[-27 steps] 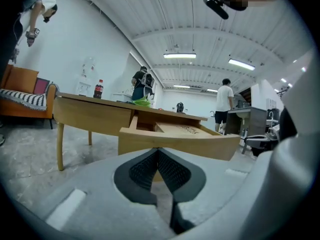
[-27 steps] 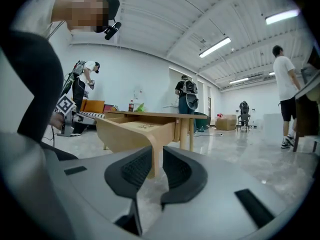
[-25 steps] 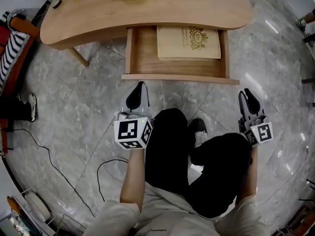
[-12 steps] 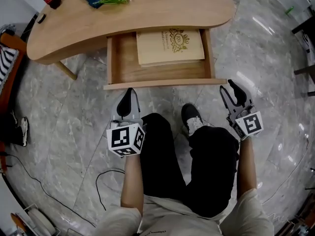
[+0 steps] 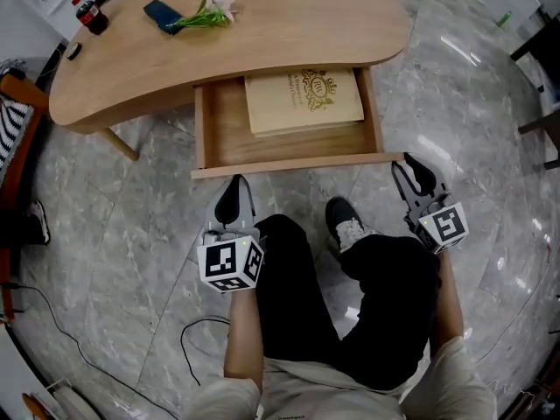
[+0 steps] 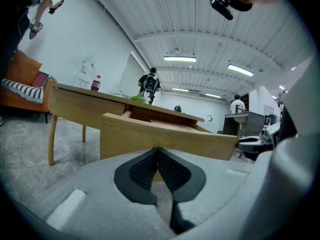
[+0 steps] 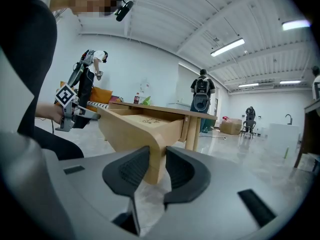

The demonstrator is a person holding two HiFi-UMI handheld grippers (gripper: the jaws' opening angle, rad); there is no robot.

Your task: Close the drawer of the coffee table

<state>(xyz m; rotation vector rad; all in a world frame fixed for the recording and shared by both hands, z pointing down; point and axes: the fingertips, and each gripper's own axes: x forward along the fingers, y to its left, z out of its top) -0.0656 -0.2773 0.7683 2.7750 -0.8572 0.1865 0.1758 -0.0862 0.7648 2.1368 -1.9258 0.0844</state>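
Note:
The wooden coffee table (image 5: 262, 42) has its drawer (image 5: 297, 163) pulled out, with a beige book (image 5: 302, 99) lying inside. My left gripper (image 5: 234, 198) is shut and empty, its tips just short of the left part of the drawer's front board (image 6: 165, 136). In the left gripper view the pads of that gripper (image 6: 159, 154) meet at the tip. My right gripper (image 5: 411, 175) is at the drawer's right front corner (image 7: 135, 129). Its jaws (image 7: 157, 154) are closing, and the corner stands in the gap between the pads without being squeezed.
On the tabletop are a cola bottle (image 5: 90, 16), a dark phone (image 5: 163, 12) and a flower (image 5: 210, 7). A striped seat (image 5: 13, 121) is at the left. A cable (image 5: 188, 339) runs over the marble floor. My legs and a shoe (image 5: 350, 226) are between the grippers.
The right gripper's jaws spread wider, then narrowed a little, and its tips came up to the drawer's corner. The left gripper stays shut near the drawer front.

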